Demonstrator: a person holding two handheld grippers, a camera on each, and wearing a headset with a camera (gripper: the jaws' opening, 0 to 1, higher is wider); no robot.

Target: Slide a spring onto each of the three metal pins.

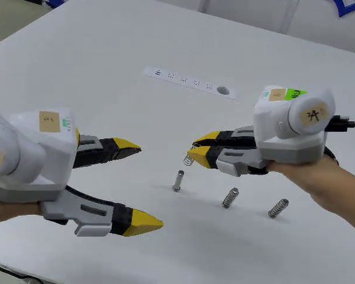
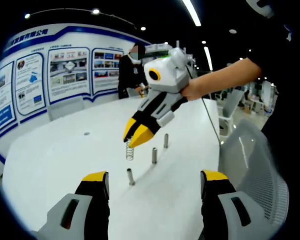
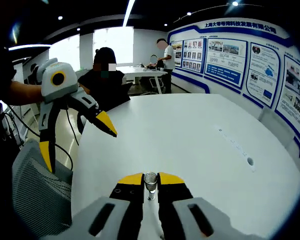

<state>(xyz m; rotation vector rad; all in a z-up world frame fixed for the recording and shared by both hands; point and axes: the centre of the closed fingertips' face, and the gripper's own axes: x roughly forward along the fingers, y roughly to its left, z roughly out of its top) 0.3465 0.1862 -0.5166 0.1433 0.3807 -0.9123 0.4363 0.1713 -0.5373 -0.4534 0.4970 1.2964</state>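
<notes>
I am gripping the third spring (image 1: pixel 188 160) in my right claw (image 1: pixel 192 150) near the bare pin (image 1: pixel 177 180), two sprung pins (image 1: pixel 229 197) (image 1: pixel 278 207) standing finished, left claw (image 1: pixel 150 186) gaping empty.

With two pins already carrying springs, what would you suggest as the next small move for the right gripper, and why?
Probably lower the right gripper a little, guiding the spring down over the bare pin. The spring is pinched in its tips just above that pin, the other two pins already carry springs, and the left gripper hangs open, holding nothing.
</notes>
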